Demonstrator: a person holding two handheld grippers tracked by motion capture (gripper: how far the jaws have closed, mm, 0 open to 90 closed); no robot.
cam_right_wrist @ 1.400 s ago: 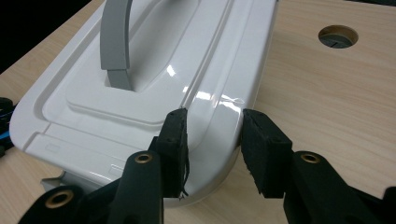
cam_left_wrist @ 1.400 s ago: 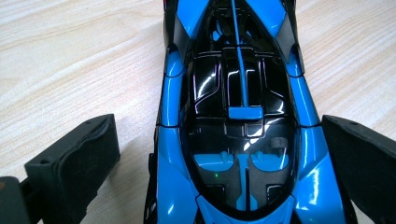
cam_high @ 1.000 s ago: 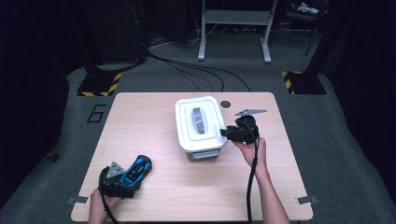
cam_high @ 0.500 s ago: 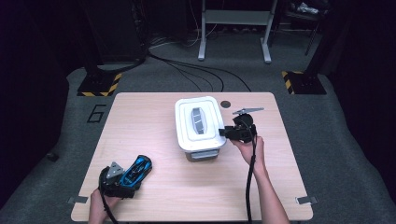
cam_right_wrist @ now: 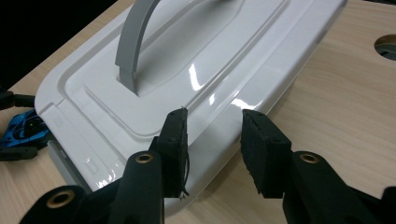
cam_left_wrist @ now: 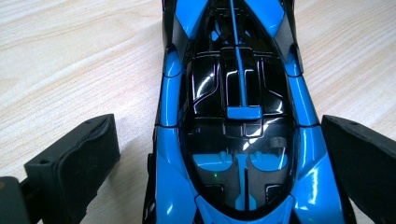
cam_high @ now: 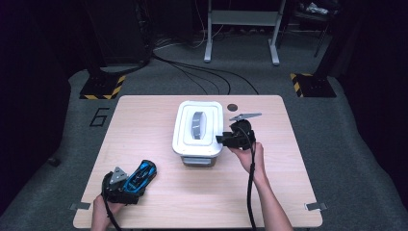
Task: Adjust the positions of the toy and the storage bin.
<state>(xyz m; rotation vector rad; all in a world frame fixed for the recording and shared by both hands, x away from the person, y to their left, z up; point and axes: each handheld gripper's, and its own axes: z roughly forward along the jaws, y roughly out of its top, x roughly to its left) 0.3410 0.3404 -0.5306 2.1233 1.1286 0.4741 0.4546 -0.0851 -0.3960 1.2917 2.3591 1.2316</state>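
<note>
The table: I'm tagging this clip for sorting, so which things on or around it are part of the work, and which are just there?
In the work:
- blue toy car, between the left gripper's jaws
- white lidded box, its lid edge between the right gripper's jaws

Just there:
- cables on the floor
- metal stand
- striped floor plates
- round hole in the table

The high view looks forward and down from above the person's side, taking in the whole wooden table (cam_high: 159,115) from well back. The left gripper view sits close over the blue toy car (cam_left_wrist: 236,121), which the high view shows at the table's near left. The right gripper view looks closely across the white lidded box (cam_right_wrist: 196,70), shared with the high view at mid-table.
</note>
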